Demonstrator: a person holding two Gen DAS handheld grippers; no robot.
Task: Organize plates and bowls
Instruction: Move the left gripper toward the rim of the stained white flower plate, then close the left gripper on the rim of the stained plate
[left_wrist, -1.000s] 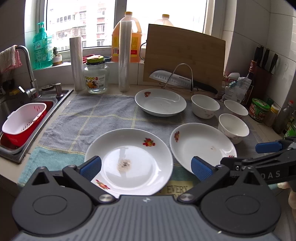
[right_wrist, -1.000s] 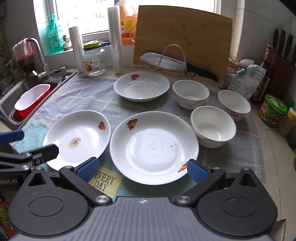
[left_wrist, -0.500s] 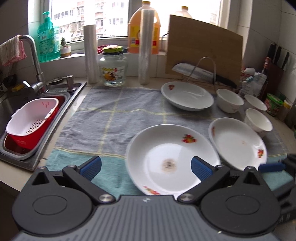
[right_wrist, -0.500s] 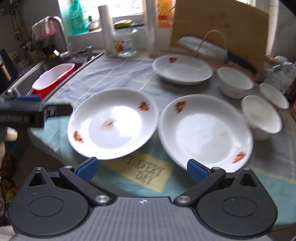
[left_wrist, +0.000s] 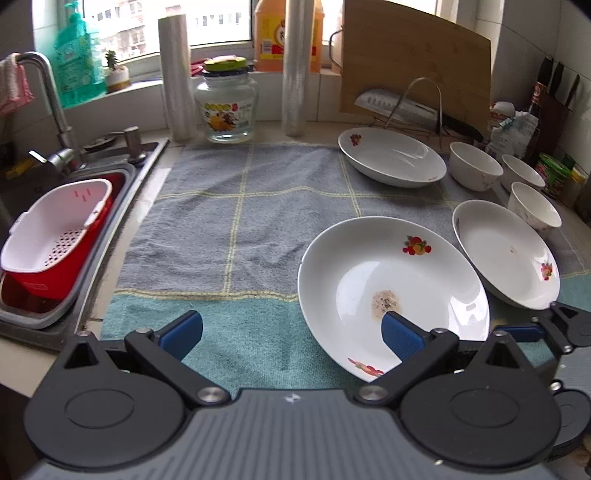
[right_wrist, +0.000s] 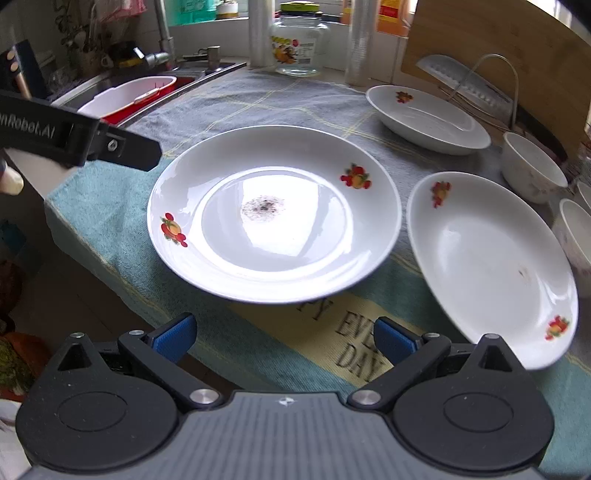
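Surface: we see a counter (left_wrist: 155, 192) with a grey-and-teal towel (left_wrist: 236, 229) spread over it, straight ahead of our left gripper.
On the towel, near right: a stained plate (left_wrist: 391, 288), just ahead of our left gripper's right finger.
Beside it, further right: a second plate (left_wrist: 506, 254), close to the first.
Far right: we count a deep plate (left_wrist: 391, 157) and three bowls (left_wrist: 474, 166).
Far edge of the counter: a glass jar (left_wrist: 226, 107), two film rolls (left_wrist: 177, 77) and a wire rack (left_wrist: 421, 107).
Left: the sink (left_wrist: 110, 206) set into the counter.
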